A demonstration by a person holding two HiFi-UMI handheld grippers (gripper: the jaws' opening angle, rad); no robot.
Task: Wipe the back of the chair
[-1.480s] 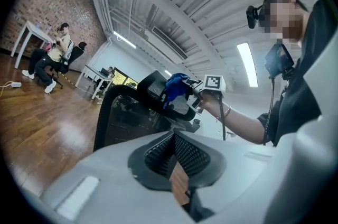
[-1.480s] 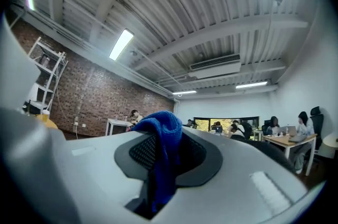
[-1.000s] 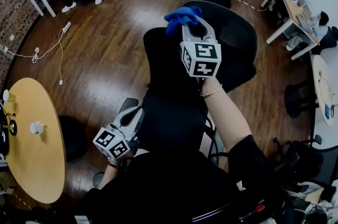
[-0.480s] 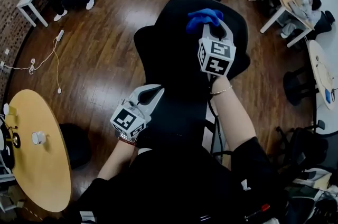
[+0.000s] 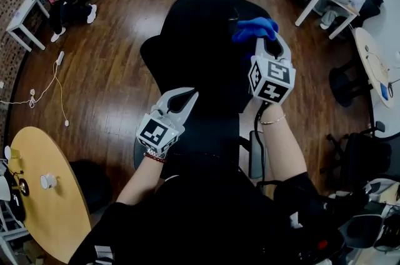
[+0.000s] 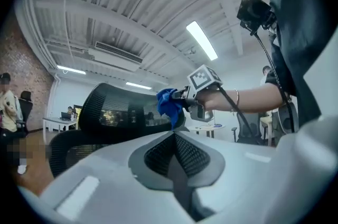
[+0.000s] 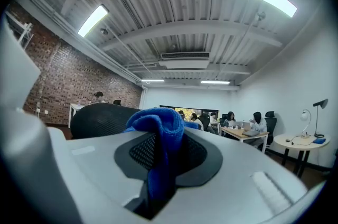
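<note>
**Head view:** mounted high above the person, facing steeply down. Takes in the chair [image 5: 200, 51], the left gripper [image 5: 189, 94], the right gripper [image 5: 264, 40] and the wooden floor [image 5: 106, 70] at middle range.

**Left gripper view:** mounted close behind its own jaws, tilted upward. Looks across the chair back toward the right gripper and the ceiling [image 6: 132, 17].

**Right gripper view:** mounted close behind its own jaws, with the blue cloth [image 7: 158, 133] very near the lens. Faces over the chair's top edge toward the far room.

**Shared:**
- Chair back and blue cloth: all three views.
- Right gripper: head view and left gripper view.
</note>
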